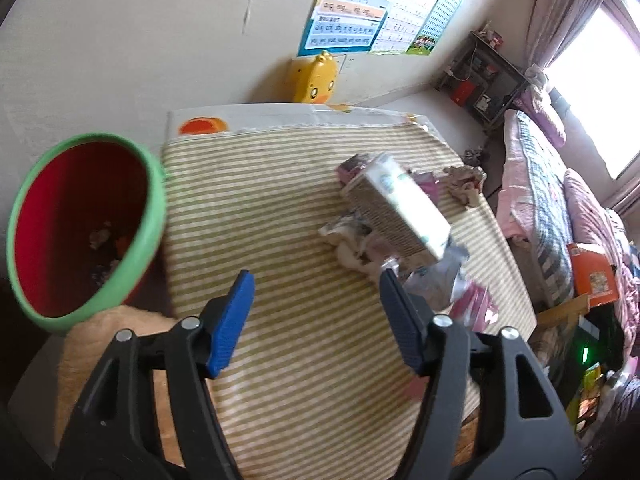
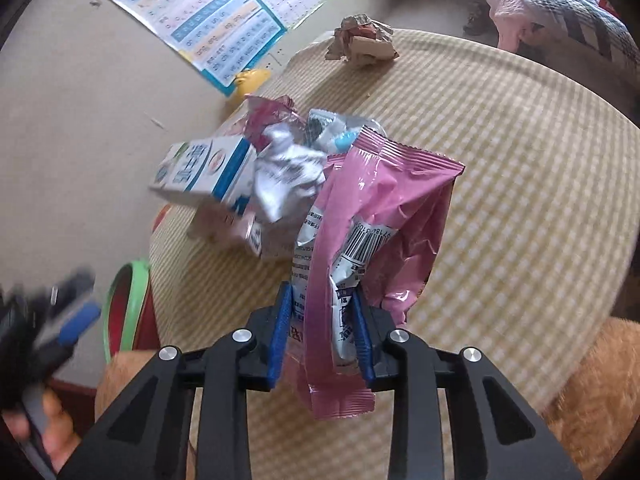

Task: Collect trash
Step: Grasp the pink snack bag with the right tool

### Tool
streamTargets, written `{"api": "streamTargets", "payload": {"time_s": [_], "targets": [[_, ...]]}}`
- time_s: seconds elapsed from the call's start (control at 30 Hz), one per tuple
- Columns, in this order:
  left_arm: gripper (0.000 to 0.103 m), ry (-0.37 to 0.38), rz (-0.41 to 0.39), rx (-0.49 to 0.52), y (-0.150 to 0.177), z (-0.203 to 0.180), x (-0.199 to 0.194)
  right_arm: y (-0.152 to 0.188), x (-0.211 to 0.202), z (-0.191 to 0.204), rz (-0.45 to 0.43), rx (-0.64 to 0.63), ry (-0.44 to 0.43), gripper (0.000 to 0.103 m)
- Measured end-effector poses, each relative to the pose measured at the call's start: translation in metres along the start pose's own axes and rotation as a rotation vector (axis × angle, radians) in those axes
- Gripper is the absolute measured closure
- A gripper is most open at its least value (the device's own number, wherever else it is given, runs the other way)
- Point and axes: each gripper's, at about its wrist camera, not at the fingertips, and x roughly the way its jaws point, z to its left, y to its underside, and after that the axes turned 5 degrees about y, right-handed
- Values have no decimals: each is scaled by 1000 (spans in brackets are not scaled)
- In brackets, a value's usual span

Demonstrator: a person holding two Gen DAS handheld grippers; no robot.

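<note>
A red bin with a green rim (image 1: 154,200) stands left of the table with the striped cloth (image 1: 280,184), scraps at its bottom. My left gripper (image 1: 316,280) hangs open over the cloth with nothing between its fingers. The trash pile lies just beyond it: a white-and-blue carton (image 1: 400,208) on crumpled wrappers. In the right wrist view my right gripper (image 2: 322,292) is shut on a pink snack wrapper (image 2: 384,200), which stands up out of the jaws. Behind it lie the carton (image 2: 204,172), a crumpled silver wrapper (image 2: 288,176) and, farther back, a ball of crumpled paper (image 2: 362,42).
A yellow duck toy (image 1: 316,78) sits against the wall behind the table, below wall posters (image 1: 352,12). A bed with pink bedding (image 1: 540,184) runs along the right, with an orange box (image 1: 592,272) on it. A person's hand (image 2: 52,432) shows at the lower left.
</note>
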Motion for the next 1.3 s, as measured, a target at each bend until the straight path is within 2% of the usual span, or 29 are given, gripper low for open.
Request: {"api": "streamTargets", "payload": {"time_s": [0.13,0.2,0.33,0.4,0.47,0.6,0.73,0.9,0.93,1.0,1.03,1.1,1.2,1.3], "targets": [[33,16,-1,-40,-13,-17,19,1,-8,-2,-37,-14,15,76],[26,-6,-7,-63,-21,-24,31,0,-11,-6,-56,-1,9,76],[22,-53,-47,-93,-30,-36,44,2,-10,-10,-67,0,12,75],[17,-84,-65,-98,-33,-41,50,2,-8,-11,-67,1,11,75],[15,-89,-57,-97,-38,-48,60,2,-8,-14,-69,0,13,75],[11,-113,-22,-48,-45,-64,82,1,-8,-15,-78,-7,19,74],[8,-232,27,22,-45,-78,111,1,-9,-18,-79,-8,15,73],[8,-198,79,81,-35,-87,122,2,-5,-22,-60,6,0,73],[13,-186,76,110,-33,-89,120,2,-4,-22,-56,9,-3,73],[50,-145,78,144,-30,-93,117,1,-4,-22,-56,12,-7,73],[58,-115,95,158,-29,-94,114,1,-4,-23,-56,14,-9,73],[84,-67,119,171,-26,-94,108,1,-2,-24,-53,17,-12,72],[103,-41,143,227,-18,-94,98,1,-1,-24,-50,20,-14,72],[103,-44,150,258,-12,-91,90,1,0,-25,-47,24,-15,72]]}}
